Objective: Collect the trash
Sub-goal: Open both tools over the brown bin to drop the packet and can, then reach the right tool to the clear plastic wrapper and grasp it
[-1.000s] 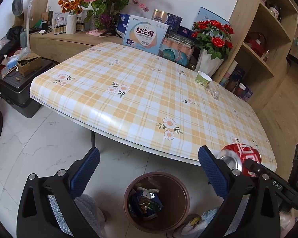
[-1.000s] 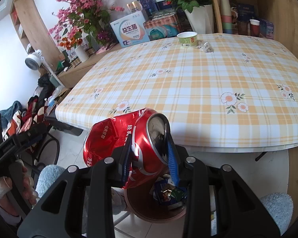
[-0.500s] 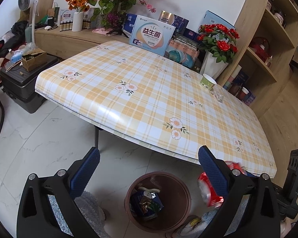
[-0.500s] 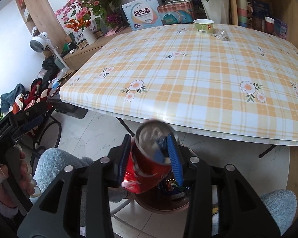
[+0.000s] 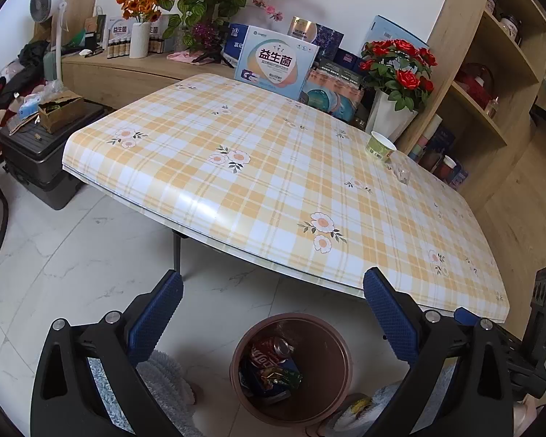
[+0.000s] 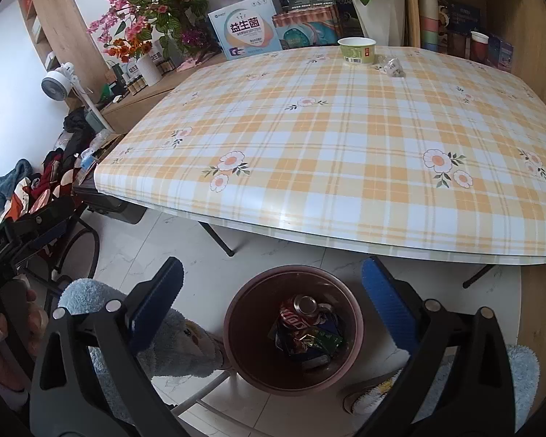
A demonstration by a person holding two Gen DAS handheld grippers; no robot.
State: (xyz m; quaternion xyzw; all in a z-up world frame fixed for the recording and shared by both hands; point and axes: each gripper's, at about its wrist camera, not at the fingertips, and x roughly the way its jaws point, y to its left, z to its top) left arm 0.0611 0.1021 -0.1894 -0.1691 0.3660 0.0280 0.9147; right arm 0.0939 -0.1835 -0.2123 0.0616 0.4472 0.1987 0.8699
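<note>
A crushed red can (image 6: 301,312) lies in the brown bin (image 6: 236,313) on the floor, on top of wrappers; it also shows in the left wrist view (image 5: 269,351), inside the bin (image 5: 338,371). My right gripper (image 6: 271,304) is open and empty above the bin. My left gripper (image 5: 273,317) is open and empty, also above the bin. A green paper cup (image 6: 357,50) and a crumpled clear wrapper (image 6: 393,67) sit at the far side of the checked table (image 6: 345,138); both show in the left wrist view, cup (image 5: 380,145) and wrapper (image 5: 400,171).
Boxes (image 5: 275,62), a vase of roses (image 5: 393,109) and flowers stand behind the table. Wooden shelves (image 5: 491,73) are at the right. A black case (image 5: 40,153) with a cardboard box is at the left. Table legs (image 6: 218,238) stand near the bin.
My right gripper opened and let go of the red can, which dropped into the bin. The left gripper stayed open and rose slightly.
</note>
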